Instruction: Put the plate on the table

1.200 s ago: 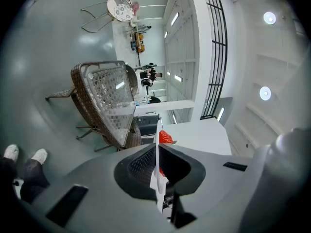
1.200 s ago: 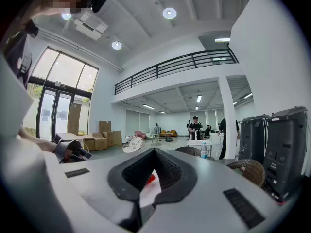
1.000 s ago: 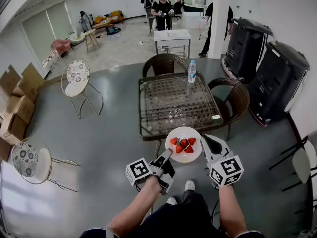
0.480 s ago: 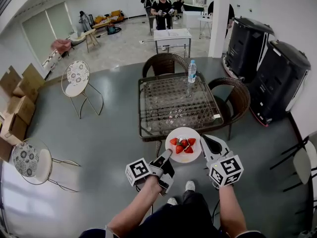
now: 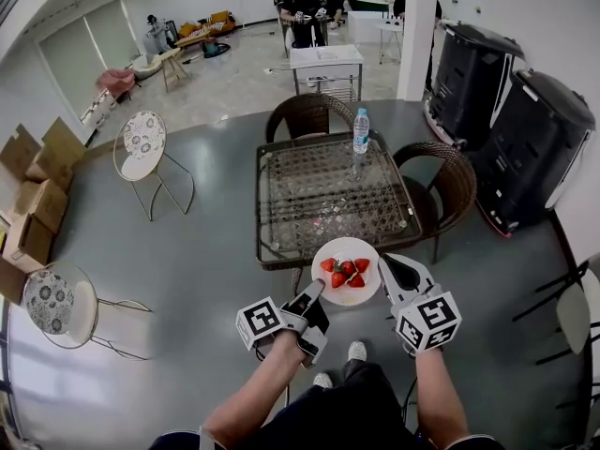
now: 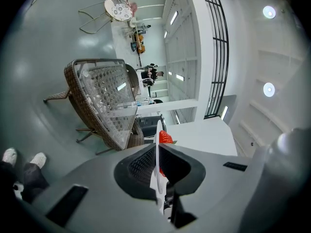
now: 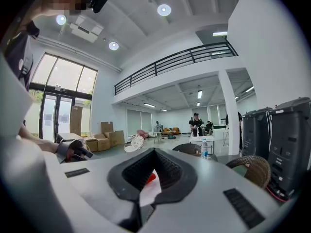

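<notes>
A white plate (image 5: 331, 249) carrying several red strawberries (image 5: 346, 272) is held in the air just over the near edge of the glass-topped wicker table (image 5: 309, 200). My left gripper (image 5: 319, 291) is shut on the plate's left rim; in the left gripper view the plate (image 6: 156, 166) shows edge-on between the jaws with a strawberry (image 6: 164, 138) behind it. My right gripper (image 5: 384, 272) is shut on the plate's right rim; in the right gripper view the plate (image 7: 149, 194) and a strawberry (image 7: 151, 177) sit between the jaws.
A water bottle (image 5: 361, 131) stands at the table's far edge. Wicker chairs (image 5: 307, 115) (image 5: 450, 186) stand behind and right of the table. Two black machines (image 5: 536, 143) line the right wall. Metal chairs (image 5: 141, 148) and cardboard boxes (image 5: 28, 204) are on the left. People stand far back.
The plate, held by both grippers, has moved slightly forward toward the table's near edge. Both grips are unchanged.
</notes>
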